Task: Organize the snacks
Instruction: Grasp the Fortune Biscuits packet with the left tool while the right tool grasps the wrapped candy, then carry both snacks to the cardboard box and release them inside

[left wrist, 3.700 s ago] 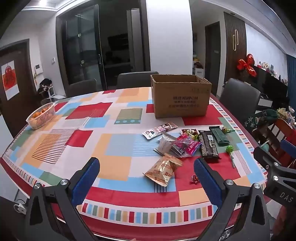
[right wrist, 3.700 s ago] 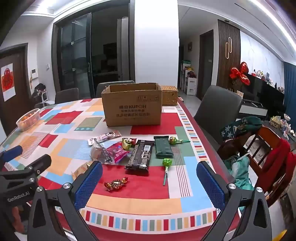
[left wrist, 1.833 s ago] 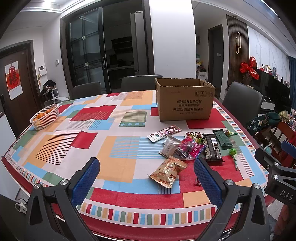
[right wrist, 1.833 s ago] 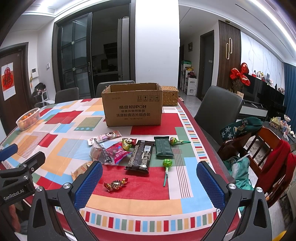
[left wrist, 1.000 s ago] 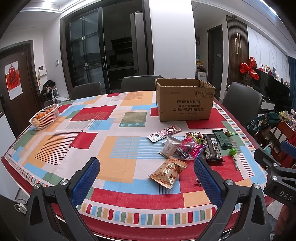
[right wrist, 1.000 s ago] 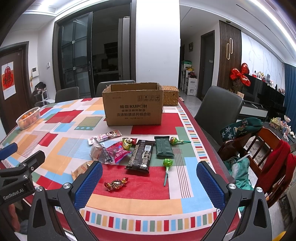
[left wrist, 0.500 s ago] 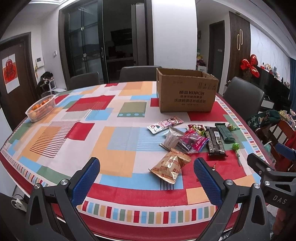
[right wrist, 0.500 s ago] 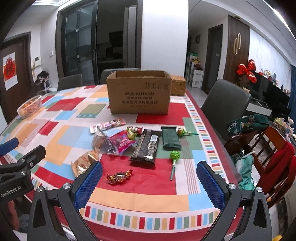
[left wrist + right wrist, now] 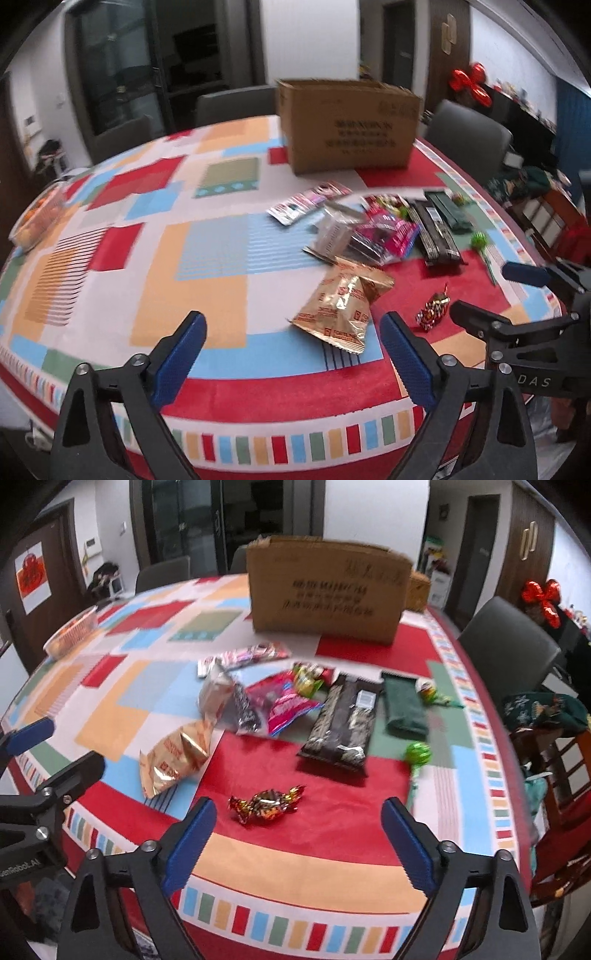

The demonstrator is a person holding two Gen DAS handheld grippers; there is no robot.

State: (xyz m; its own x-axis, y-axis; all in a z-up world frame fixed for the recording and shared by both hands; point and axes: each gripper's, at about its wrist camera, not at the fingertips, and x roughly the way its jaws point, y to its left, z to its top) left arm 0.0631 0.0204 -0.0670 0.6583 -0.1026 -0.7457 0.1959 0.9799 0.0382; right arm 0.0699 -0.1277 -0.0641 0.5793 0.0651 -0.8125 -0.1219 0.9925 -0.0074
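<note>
At far left, a basket [image 9: 35,221] holds oranges; mid-table snacks [image 9: 288,709] lie before a cardboard box [image 9: 325,590], its inside hidden. Left gripper [image 9: 291,354] and right gripper [image 9: 299,838] are closing, nothing between. Only the right view shows a wicker box [image 9: 417,590].

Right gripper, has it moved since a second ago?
Yes. The right gripper has dropped toward the table; the foil candy, lying farther ahead before, now sits just beyond its closing, empty jaws.

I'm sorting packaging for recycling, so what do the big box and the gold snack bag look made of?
The box looks like plain brown corrugated cardboard, matte, with printed lettering and a worn top edge. The gold snack bag looks like metallised plastic film: shiny, crinkled, catching highlights. Whether it is true foil can't be told.
</note>
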